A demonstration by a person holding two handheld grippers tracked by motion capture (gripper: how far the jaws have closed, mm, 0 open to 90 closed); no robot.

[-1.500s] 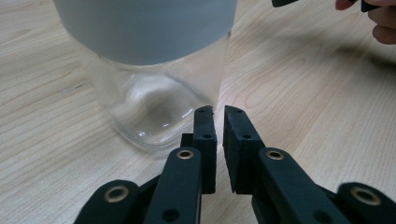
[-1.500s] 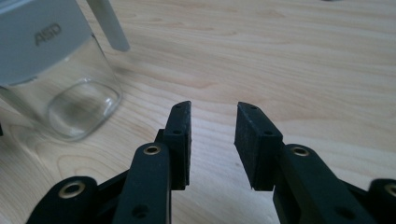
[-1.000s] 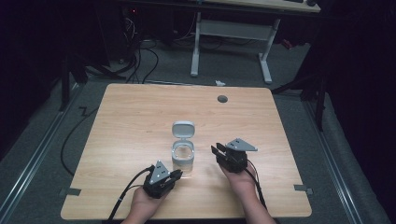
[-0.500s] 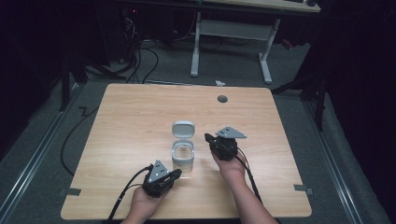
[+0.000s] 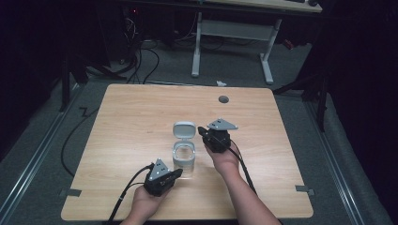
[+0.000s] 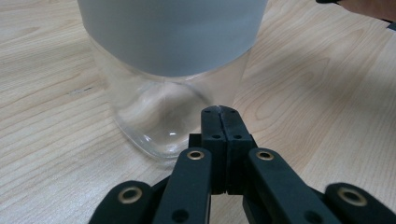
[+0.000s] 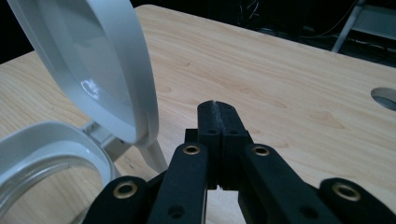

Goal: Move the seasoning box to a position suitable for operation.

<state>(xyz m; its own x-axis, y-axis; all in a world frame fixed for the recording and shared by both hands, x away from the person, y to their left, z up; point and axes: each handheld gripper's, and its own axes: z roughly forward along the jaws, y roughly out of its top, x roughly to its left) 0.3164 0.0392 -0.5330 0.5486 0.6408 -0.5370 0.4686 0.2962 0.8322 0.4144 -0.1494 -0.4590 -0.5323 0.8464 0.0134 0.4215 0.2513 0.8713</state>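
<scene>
Unlabelled clear jar (image 5: 183, 159), lid (image 5: 184, 130) flipped open, mid-surface (image 5: 131, 117); left gripper (image 5: 176, 173) at 7 o'clock, right gripper (image 5: 202, 131) at 2, both jaws closed empty.

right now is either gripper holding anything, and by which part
Nothing is held. The left gripper is shut on itself beside the base of the jar; the right gripper is shut, empty, beside the open lid.

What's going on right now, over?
Both grippers shut, empty: left gripper at the clear jar base, right gripper beside its open hinged lid. Table otherwise bare, nothing blocking.
</scene>
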